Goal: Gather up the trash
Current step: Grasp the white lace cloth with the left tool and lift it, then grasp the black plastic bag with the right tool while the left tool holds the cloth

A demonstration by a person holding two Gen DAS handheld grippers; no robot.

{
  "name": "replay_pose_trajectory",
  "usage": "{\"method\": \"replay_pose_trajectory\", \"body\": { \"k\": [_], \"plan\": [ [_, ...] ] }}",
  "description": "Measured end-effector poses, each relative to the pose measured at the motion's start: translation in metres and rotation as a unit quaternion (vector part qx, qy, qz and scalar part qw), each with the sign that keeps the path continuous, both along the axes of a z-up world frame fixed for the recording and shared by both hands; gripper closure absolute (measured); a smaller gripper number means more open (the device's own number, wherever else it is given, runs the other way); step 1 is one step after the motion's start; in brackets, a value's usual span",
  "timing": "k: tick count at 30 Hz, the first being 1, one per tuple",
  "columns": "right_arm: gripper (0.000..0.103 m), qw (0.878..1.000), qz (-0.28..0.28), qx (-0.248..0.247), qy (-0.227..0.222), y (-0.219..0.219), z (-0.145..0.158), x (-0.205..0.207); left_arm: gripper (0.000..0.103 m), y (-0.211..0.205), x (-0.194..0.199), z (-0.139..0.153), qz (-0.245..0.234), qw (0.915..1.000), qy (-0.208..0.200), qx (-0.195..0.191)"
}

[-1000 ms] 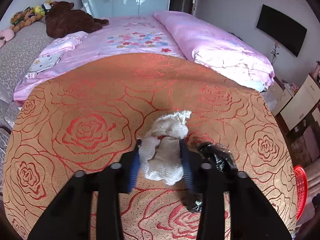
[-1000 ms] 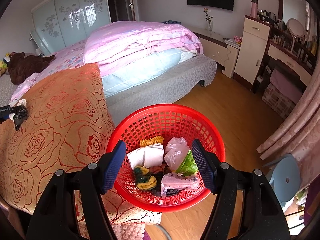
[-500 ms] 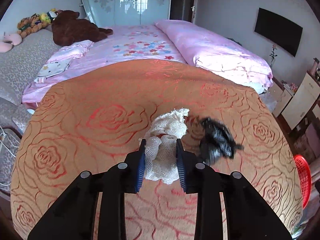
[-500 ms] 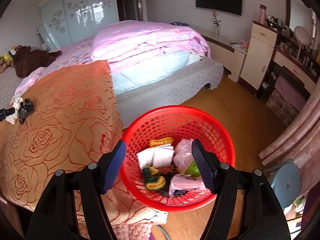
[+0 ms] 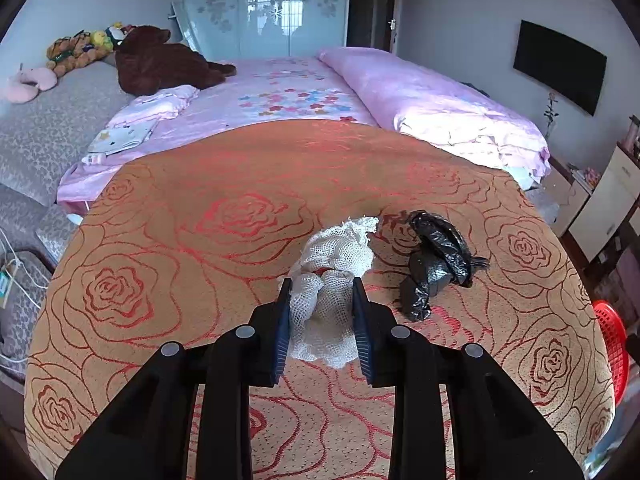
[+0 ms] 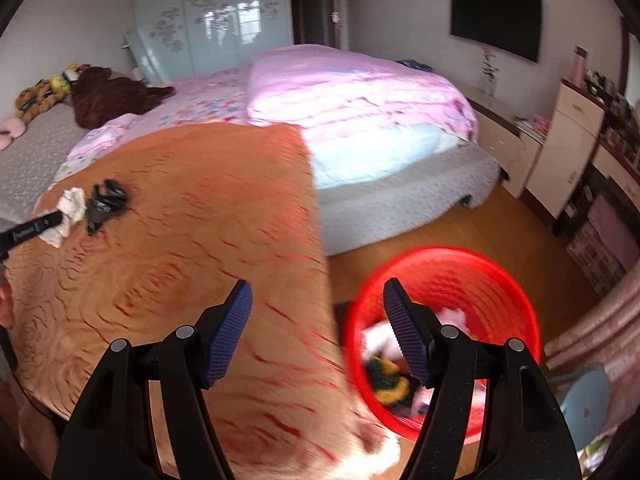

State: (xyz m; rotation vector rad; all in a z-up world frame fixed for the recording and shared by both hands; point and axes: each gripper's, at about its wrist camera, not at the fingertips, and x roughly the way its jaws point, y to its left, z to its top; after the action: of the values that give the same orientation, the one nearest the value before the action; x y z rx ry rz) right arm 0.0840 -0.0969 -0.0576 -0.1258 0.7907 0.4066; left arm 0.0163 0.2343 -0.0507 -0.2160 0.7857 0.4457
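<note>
Now clamping the left gripper (image 5: 320, 312) on the white mesh wad (image 5: 332, 280) beside the black bag (image 5: 436, 264) on the rose bedspread (image 5: 200, 240), readying transfer, while swinging the right gripper (image 6: 316, 328), apart and empty, away from over the red basket (image 6: 500, 280).

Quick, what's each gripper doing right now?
Left gripper: closed on the white mesh wad.
Right gripper: open, holding nothing.

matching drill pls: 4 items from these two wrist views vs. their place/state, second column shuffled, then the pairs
1. white mesh wad
2. black plastic bag
3. red basket
4. right gripper

A. on the floor beside the bed, trash inside
B. jaws apart, nothing between them
C. pinched in the left gripper
D. lying loose on the rose-pattern blanket

Pairs: 1-C, 2-D, 3-A, 4-B
</note>
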Motion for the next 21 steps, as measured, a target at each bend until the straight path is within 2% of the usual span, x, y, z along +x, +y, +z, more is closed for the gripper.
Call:
{"method": "replay_pose_trajectory", "body": {
  "k": [9,15,21],
  "plan": [
    [0.037,0.994,0.104,0.007,-0.022,0.111,0.022,0.008,0.076,0.02,-0.011,-0.008,0.03,0.9994,0.002,-0.016],
    [0.037,0.987,0.158,-0.001,-0.027,0.172,0.02,0.01,0.076,0.031,-0.015,-0.007,0.038,0.9989,-0.003,-0.026],
    [0.037,0.98,0.198,-0.004,-0.018,0.208,0.011,0.008,0.076,0.032,-0.016,-0.009,0.038,0.9989,-0.004,-0.028]
  ]
}}
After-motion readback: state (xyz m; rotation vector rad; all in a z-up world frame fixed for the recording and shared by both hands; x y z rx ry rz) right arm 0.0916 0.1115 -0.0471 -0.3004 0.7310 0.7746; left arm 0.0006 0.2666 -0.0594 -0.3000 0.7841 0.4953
